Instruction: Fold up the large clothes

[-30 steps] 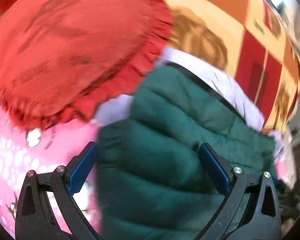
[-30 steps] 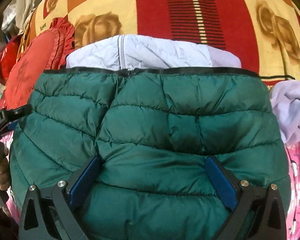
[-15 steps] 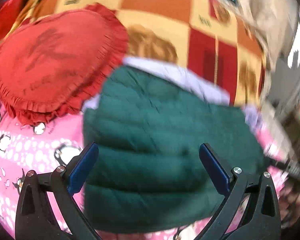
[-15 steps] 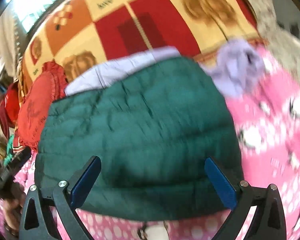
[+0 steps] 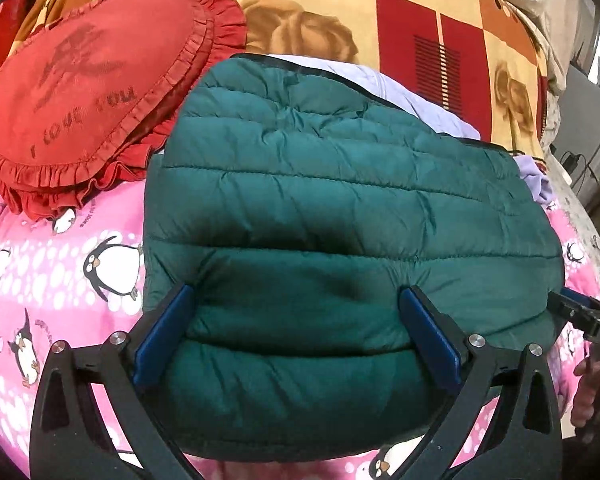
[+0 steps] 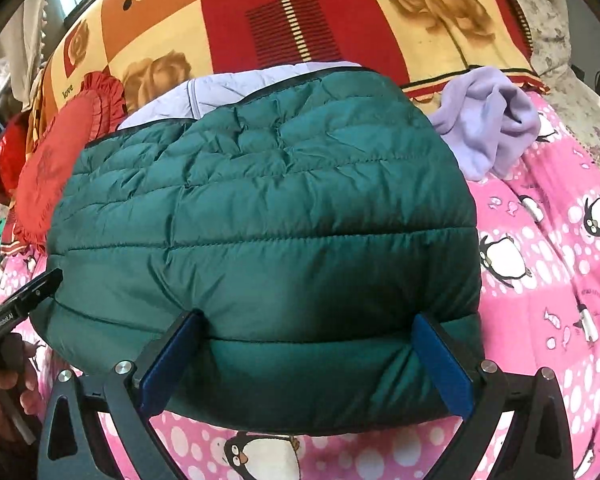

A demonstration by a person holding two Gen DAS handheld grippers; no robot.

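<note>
On the pink penguin bedspread (image 6: 548, 300) the folded green puffer jacket (image 6: 268, 232) is laid flat, its near edge rounded and its far edge bound in black. Under that far edge a pale lilac quilted garment (image 6: 220, 92) is seen. The left claw (image 5: 296, 336) and the right claw (image 6: 306, 364) are both held wide apart at the near edge, and nothing is gripped. At the jacket's left side the red frilled cushion (image 5: 88, 108) is touching it; at the right far corner a crumpled lilac fleece (image 6: 488, 120) is lying close. Open bedspread is left on the right and in front. Behind, a red and yellow rose-patterned blanket (image 6: 300, 24) is spread.
</note>
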